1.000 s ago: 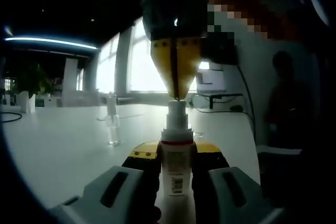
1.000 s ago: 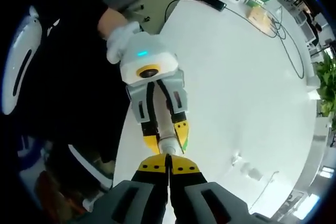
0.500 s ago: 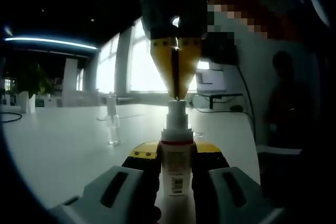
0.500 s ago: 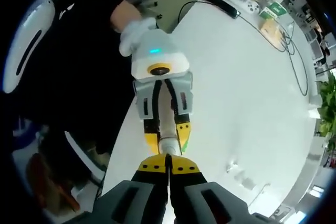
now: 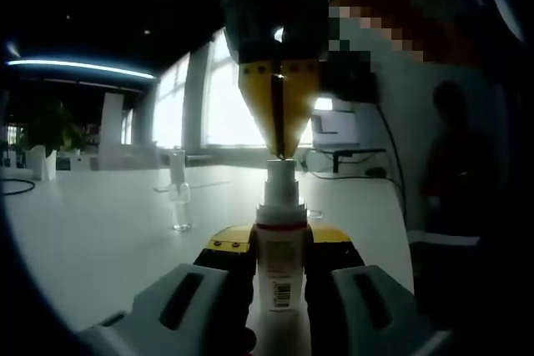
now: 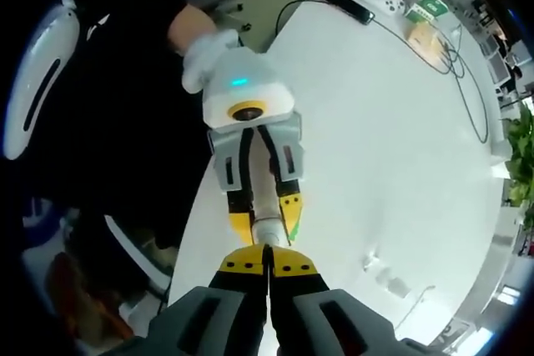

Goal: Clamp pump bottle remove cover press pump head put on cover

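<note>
A white pump bottle point(image 5: 279, 268) with a barcode label stands upright between my left gripper's point(image 5: 279, 238) yellow-tipped jaws, which are shut on its body. Its bare pump head point(image 5: 280, 177) rises above them. My right gripper point(image 5: 279, 154) comes down from above, shut, with its tips resting on top of the pump head. In the right gripper view my right gripper point(image 6: 268, 249) meets the bottle point(image 6: 269, 229) end-on, and the left gripper point(image 6: 266, 218) holds it from beyond. A small clear cover point(image 5: 179, 206) stands on the white table point(image 5: 100, 231), away from the bottle, and shows again as the cover point(image 6: 373, 258).
The long white table point(image 6: 375, 122) carries cables and small boxes point(image 6: 417, 14) at its far end. A person in dark clothes point(image 6: 100, 122) stands at its left edge, holding the left gripper in a white glove point(image 6: 204, 47). Green plants point(image 6: 521, 131) stand beyond the table.
The right gripper view has shifted slightly with the hand. The bottle, both grippers and the cover keep the same relation to each other.
</note>
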Tool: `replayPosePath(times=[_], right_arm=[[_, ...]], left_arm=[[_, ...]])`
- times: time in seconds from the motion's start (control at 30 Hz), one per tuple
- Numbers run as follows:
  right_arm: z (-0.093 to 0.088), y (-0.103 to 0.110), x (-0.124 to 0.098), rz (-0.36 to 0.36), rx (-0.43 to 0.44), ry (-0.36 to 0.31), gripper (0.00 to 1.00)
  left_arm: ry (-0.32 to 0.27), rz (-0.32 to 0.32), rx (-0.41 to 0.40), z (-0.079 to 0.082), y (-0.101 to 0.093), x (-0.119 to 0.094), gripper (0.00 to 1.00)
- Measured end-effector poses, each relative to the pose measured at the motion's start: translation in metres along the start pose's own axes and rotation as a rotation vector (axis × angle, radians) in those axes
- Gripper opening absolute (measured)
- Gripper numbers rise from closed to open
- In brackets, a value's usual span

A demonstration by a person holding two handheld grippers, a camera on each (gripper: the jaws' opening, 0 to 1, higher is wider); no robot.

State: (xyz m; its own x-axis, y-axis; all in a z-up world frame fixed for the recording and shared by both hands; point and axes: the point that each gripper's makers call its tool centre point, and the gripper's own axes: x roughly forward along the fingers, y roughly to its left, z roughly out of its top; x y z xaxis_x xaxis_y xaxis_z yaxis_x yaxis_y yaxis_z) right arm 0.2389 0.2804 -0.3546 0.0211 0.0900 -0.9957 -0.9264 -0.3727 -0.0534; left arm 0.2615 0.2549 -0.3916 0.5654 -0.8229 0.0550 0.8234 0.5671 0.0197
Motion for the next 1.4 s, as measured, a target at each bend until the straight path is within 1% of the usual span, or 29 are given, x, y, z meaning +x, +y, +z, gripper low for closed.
replayPosePath(times=[0.37,0.7,0.97,1.17,1.4], right_arm=[[0.0004,0.0012,0.0056,0.003,0.008,0.009,0.00],[0.0004,0.0012,0.0074,-0.009,-0.011,0.036,0.00],[-0.0008,-0.0002,0.0000,-0.018,-0.016,0.011,0.00],[-0.0008,-0.0010,-0.0002,0.002,0.013,-0.020,0.00],[-0.0003,0.0002,-0.0001,0.004,0.018,-0.015,0.00]], left_arm=[[0.000,0.000,-0.001,0.0004,-0.0011,0.0002,0.13],[0.000,0.001,-0.001,0.0003,-0.0017,0.0001,0.13],[0.000,0.001,0.001,0.0008,-0.0028,0.0000,0.13],[-0.001,0.000,0.002,0.0008,-0.0028,0.0002,0.13],[0.000,0.001,0.004,0.0007,-0.0022,0.0002,0.13]])
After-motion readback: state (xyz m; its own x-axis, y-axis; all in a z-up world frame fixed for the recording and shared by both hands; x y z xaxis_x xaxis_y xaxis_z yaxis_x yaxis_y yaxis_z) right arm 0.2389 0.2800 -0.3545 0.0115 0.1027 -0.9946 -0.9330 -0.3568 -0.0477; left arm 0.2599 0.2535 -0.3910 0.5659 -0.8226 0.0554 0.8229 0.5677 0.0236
